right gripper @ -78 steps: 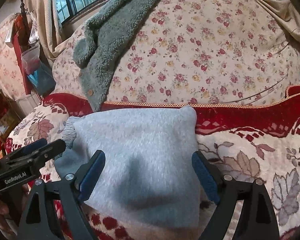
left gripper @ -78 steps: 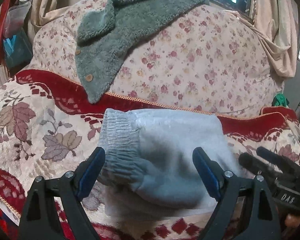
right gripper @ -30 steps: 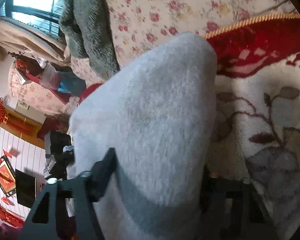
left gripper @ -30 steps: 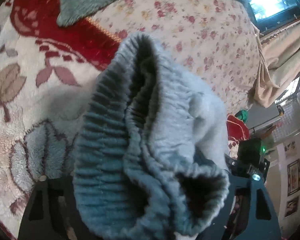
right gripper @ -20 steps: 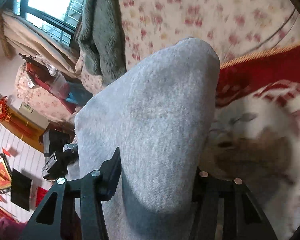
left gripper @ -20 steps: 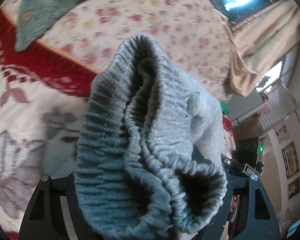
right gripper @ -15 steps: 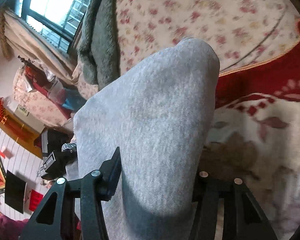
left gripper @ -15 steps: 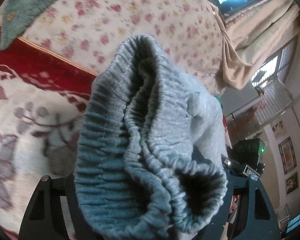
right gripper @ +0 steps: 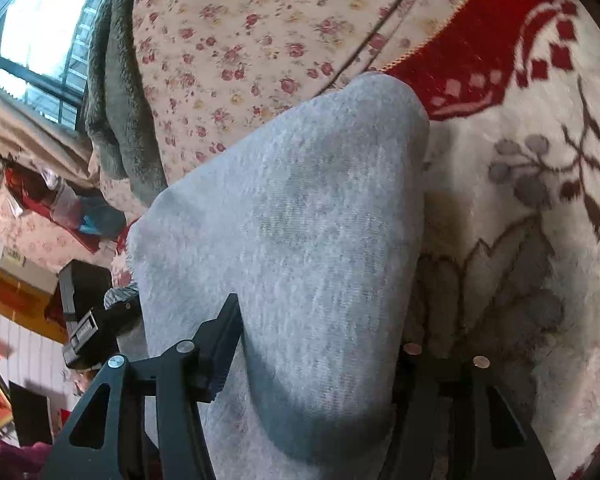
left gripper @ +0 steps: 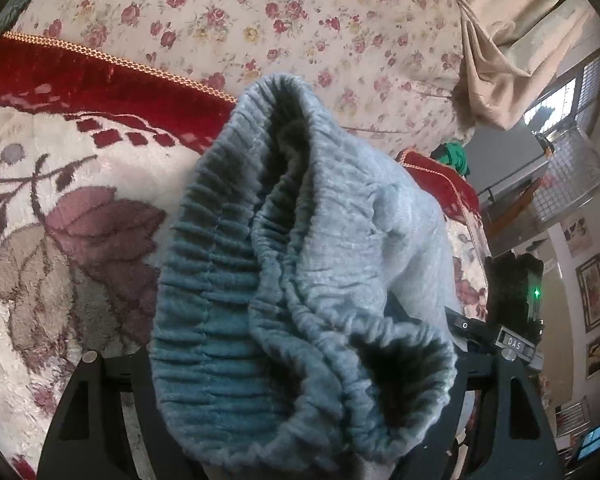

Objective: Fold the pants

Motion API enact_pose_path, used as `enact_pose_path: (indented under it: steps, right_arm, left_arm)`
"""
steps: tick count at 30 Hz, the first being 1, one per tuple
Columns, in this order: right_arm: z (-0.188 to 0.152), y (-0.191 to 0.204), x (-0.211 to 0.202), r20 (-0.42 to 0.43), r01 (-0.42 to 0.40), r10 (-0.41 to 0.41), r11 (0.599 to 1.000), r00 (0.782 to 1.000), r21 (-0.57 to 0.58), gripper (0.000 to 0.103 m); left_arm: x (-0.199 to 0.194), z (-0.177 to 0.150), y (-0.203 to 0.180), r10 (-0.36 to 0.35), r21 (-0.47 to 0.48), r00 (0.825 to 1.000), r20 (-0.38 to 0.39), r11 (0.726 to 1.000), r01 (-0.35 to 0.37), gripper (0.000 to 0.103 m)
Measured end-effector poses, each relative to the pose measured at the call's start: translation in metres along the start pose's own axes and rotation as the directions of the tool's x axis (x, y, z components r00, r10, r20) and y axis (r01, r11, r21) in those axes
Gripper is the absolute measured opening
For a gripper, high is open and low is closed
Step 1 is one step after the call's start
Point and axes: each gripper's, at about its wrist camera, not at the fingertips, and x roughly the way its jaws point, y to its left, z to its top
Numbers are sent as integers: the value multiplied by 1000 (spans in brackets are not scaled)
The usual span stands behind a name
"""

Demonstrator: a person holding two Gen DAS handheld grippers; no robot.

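While lifted, pants (left gripper: 300,280) fill both jaws — bunched.

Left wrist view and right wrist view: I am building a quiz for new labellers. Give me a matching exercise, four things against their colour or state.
Things:
1. pants
2. blanket border
3. backrest cover
4. fleece garment

Colour or state:
A. cream with small roses
B. dark grey-green, draped over the backrest
C. red with gold braid
D. grey, bunched and held in both tools

Pairs: 1-D, 2-C, 3-A, 4-B
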Motion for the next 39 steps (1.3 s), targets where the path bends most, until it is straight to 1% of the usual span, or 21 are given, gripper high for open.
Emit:
enact_pose_path:
  steps: [3, 4, 5, 7, 8, 9, 10, 11, 12, 13, 14, 17, 19, 21, 22, 24, 26, 28, 32, 34, 39]
  right_arm:
    - [1, -1, 0, 0, 68, -68, 998, 998, 6, 77]
    - [0, 1, -3, 3, 95, -95, 995, 995, -3, 79]
    - [-1, 5, -5, 7, 122, -122, 993, 993, -10, 81]
    - [-3, 12, -12, 18, 178, -177, 984, 984, -32, 82]
    - [-5, 18, -18, 36, 225, -223, 973, 974, -55, 82]
    - [-7, 26, -24, 63, 284, -279, 955, 958, -82, 82]
    - [-10, 26, -31, 82, 321, -314, 942, 946, -100, 82]
    - [-13, 36, -37, 114, 378, -365, 917, 924, -129, 82]
    - [-16, 44, -42, 141, 409, -390, 900, 910, -150, 82]
    - [-19, 53, -47, 170, 428, -402, 887, 900, -170, 82]
    - [-23, 63, -51, 197, 437, -402, 880, 894, -185, 83]
    - [-33, 85, -56, 254, 460, -409, 868, 876, -186, 84]
    - [-38, 95, -56, 284, 468, -408, 863, 868, -191, 84]
    - [-45, 106, -53, 312, 488, -419, 852, 853, -189, 85]
    - [-49, 109, -52, 323, 497, -425, 848, 845, -183, 85]
    - [-55, 113, -51, 329, 502, -432, 849, 840, -167, 85]
    - [-60, 115, -48, 336, 507, -436, 847, 835, -161, 85]
    - [-64, 117, -47, 347, 523, -449, 838, 824, -158, 85]
    - [-67, 115, -48, 342, 510, -439, 846, 831, -153, 85]
    - [-69, 115, -48, 344, 507, -436, 848, 832, -153, 85]
    - [-68, 116, -49, 344, 499, -425, 852, 837, -161, 86]
  left_arm:
    - [0, -3, -5, 25, 23, 1000, 7, 999, -25, 84]
    - [-2, -4, -6, 35, 33, 999, 10, 999, -35, 87]
    - [-3, -5, -9, 58, 47, 998, 15, 997, -59, 89]
    - [-7, -7, -14, 101, 78, 995, 22, 992, -103, 91]
    - [-11, -7, -18, 141, 100, 990, 32, 985, -143, 93]
    - [-19, -8, -22, 180, 123, 982, 59, 975, -186, 94]
    - [-27, -10, -29, 216, 152, 971, 106, 961, -230, 95]
    - [-34, -10, -34, 241, 175, 960, 145, 948, -264, 96]
    - [-45, -12, -45, 277, 209, 939, 206, 925, -319, 97]
    - [-50, -12, -51, 290, 220, 929, 230, 914, -340, 99]
    - [-57, -11, -60, 300, 232, 918, 258, 904, -360, 100]
    - [-66, -12, -76, 302, 244, 908, 289, 894, -375, 100]
    - [-69, -17, -87, 306, 256, 898, 316, 884, -392, 100]
    - [-68, -22, -98, 327, 268, 878, 349, 863, -428, 100]
    - [-67, -25, -103, 333, 273, 872, 358, 856, -439, 100]
    - [-65, -29, -109, 341, 274, 865, 369, 849, -452, 100]
    - [-64, -33, -113, 340, 271, 864, 371, 850, -451, 100]
    - [-63, -35, -115, 343, 264, 861, 375, 851, -454, 100]
    - [-63, -40, -119, 356, 250, 851, 385, 848, -468, 100]
    - [-61, -42, -120, 368, 251, 846, 387, 841, -480, 100]
    - [-60, -44, -122, 375, 254, 840, 393, 833, -491, 100]
